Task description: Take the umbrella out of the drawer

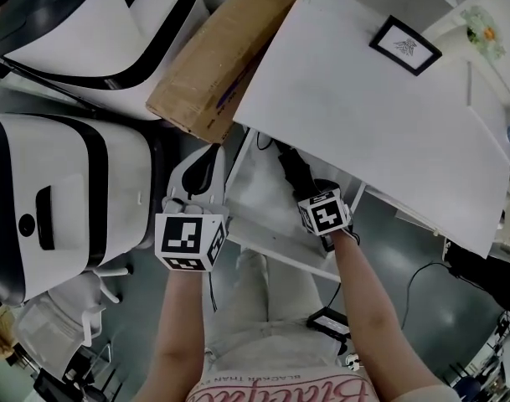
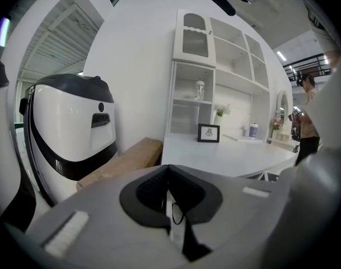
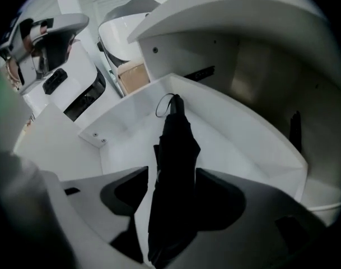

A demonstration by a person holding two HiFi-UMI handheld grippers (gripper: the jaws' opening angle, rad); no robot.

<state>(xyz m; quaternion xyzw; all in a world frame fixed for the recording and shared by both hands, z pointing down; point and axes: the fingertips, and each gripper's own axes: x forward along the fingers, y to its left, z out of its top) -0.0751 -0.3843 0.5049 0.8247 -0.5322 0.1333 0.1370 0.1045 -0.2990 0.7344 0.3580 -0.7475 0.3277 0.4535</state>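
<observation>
A folded black umbrella point(image 3: 173, 150) lies lengthwise in the open white drawer point(image 3: 232, 144), its wrist loop at the far end. My right gripper point(image 3: 173, 206) is shut on the umbrella's near part. In the head view the umbrella point(image 1: 290, 164) pokes out ahead of the right gripper point(image 1: 311, 191), over the drawer point(image 1: 259, 187) that stands pulled out under the white desk point(image 1: 363, 115). My left gripper point(image 1: 198, 164) hovers at the drawer's left side, apart from the umbrella. Seen from the left gripper view, the left gripper point(image 2: 169, 198) is shut with nothing held.
A cardboard box point(image 1: 221, 57) leans against the desk's left edge. Two large white machines with black trim point(image 1: 62, 191) point(image 1: 95, 23) stand to the left. A framed picture point(image 1: 404, 45) lies on the desk. A small black device point(image 1: 330, 321) and cables are on the floor.
</observation>
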